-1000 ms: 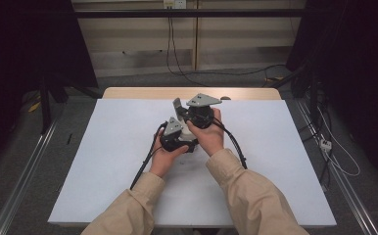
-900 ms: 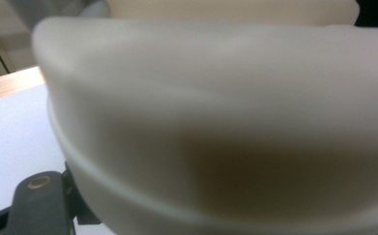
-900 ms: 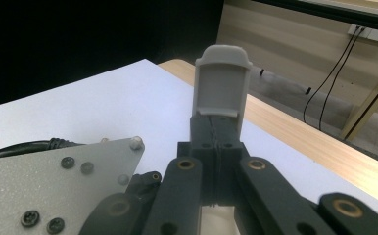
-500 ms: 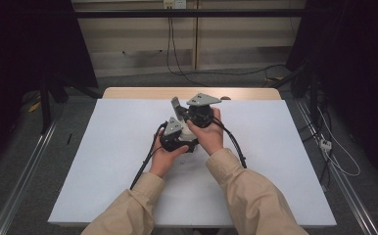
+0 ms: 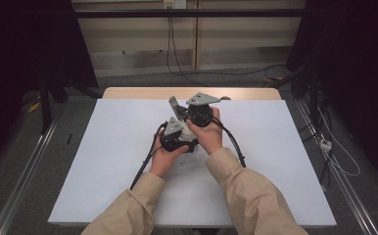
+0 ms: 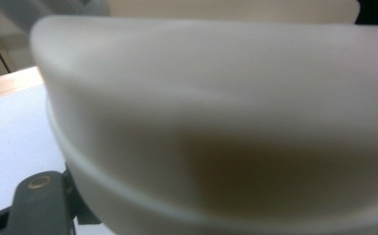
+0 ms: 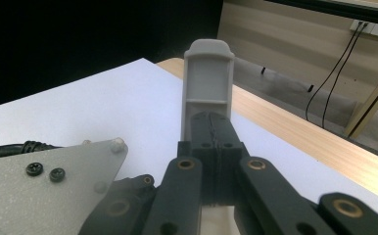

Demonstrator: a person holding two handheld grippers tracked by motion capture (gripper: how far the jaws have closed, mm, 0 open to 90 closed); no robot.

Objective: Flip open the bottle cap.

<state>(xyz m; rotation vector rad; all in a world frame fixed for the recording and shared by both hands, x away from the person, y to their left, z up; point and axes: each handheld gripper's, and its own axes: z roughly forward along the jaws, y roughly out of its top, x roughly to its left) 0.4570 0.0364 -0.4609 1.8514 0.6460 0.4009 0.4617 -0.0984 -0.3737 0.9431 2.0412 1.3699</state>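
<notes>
While I hold both close together above the white table (image 5: 104, 161), my left tool (image 5: 177, 134) faces a blurred pale surface (image 6: 226, 122) right at its lens; its state I cannot tell. Just beyond it, my right tool (image 7: 215, 147) has jaws pressed together, empty.

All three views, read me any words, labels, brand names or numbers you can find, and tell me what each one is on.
There is no readable text.
The grey plate on the left gripper carries screws, with no print.
The right gripper and its grey tip bear no marking.
The wall outlet is too small to read.
The pale object in the left gripper view is blurred and blank.
</notes>
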